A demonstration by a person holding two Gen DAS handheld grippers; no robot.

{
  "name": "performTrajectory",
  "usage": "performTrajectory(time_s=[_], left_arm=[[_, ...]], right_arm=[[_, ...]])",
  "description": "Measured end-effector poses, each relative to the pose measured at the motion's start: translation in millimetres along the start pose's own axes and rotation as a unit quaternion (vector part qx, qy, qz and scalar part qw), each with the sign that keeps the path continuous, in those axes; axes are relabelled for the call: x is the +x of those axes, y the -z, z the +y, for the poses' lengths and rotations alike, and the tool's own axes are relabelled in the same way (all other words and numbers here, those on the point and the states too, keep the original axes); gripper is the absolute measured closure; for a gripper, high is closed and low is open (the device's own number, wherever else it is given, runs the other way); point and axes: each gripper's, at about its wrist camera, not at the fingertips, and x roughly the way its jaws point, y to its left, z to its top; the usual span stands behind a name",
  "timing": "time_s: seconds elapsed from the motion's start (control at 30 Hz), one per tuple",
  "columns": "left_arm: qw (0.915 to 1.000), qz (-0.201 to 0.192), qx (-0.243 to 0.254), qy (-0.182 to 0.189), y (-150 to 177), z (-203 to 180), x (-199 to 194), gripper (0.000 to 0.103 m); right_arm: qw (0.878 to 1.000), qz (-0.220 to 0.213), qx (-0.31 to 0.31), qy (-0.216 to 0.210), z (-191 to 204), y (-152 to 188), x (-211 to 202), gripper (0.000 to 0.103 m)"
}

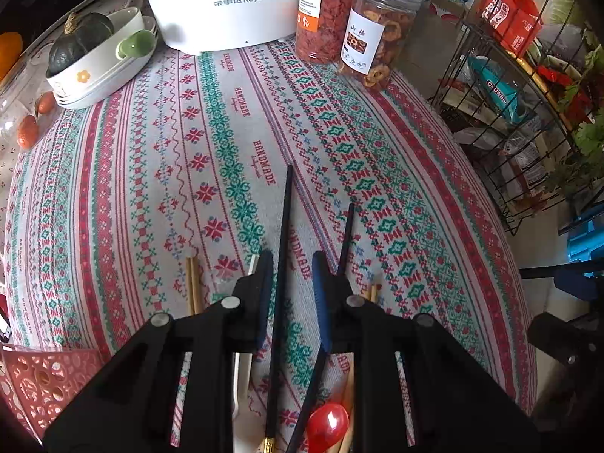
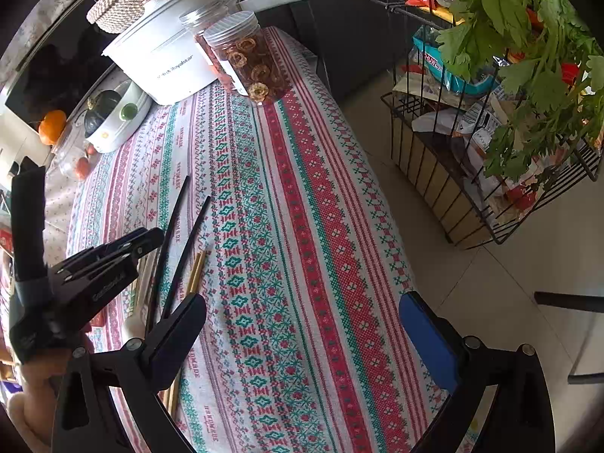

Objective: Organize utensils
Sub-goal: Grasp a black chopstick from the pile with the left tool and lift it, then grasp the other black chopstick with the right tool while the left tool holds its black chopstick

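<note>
I have the left claw (image 1: 292, 260) tipped down over the utensil pile on the patterned surface (image 1: 151, 173), its jaws narrowed around 1 black chopstick (image 1: 284, 234), though I cannot see the pads pressing it yet. A 2nd black chopstick (image 1: 346, 238) lies just outside the right finger; wooden chopsticks (image 1: 191, 283) and a red spoon (image 1: 326, 424) lie alongside. My right claw (image 2: 302, 324) hangs spread wide, empty. I judge this the pick-up step. Next: clamp, lift, carry to the pink basket (image 1: 41, 381).
</note>
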Motion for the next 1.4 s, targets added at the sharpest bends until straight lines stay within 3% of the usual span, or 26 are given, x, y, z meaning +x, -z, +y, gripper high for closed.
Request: performTrajectory(time_s=[0.17,0.33,0.4,0.5,0.9,1.17,1.4], left_arm=[[0.9995,0.024,0.001,-0.019,-10.6,-3.0,22.3,0.080],[0.9995,0.022,0.000,-0.024,-12.4,-7.1,22.1,0.081],[0.9994,0.025,0.008,-0.024,-13.0,-10.8,21.5,0.096],[0.9985,0.026,0.027,-0.040,-14.2,-17.4,18.6,0.097],[0.9960,-0.064,0.052,-0.034,13.8,1.5,-81.1,0.097],[0.9888,-0.137,0.059,-0.009,60.7,30.9,-137.6,0.097],[0.9804,-0.193,0.036,0.022,102.5,59.8,-179.0,0.097]], right_arm=[[1.000,-0.003,-0.002,0.000,-1.6,-7.0,1.9,0.000],[1.000,0.003,0.007,0.002,-6.3,-11.4,8.2,0.000],[1.000,0.005,0.007,0.005,-7.8,-11.7,10.2,0.000],[1.000,0.006,0.009,0.005,-9.2,-11.4,10.2,0.000],[1.000,-0.002,-0.002,0.012,0.7,-3.6,2.2,0.000],[1.000,-0.002,-0.023,0.015,19.2,0.8,2.4,0.000],[0.998,0.003,-0.055,0.016,42.5,0.4,14.7,0.000]])
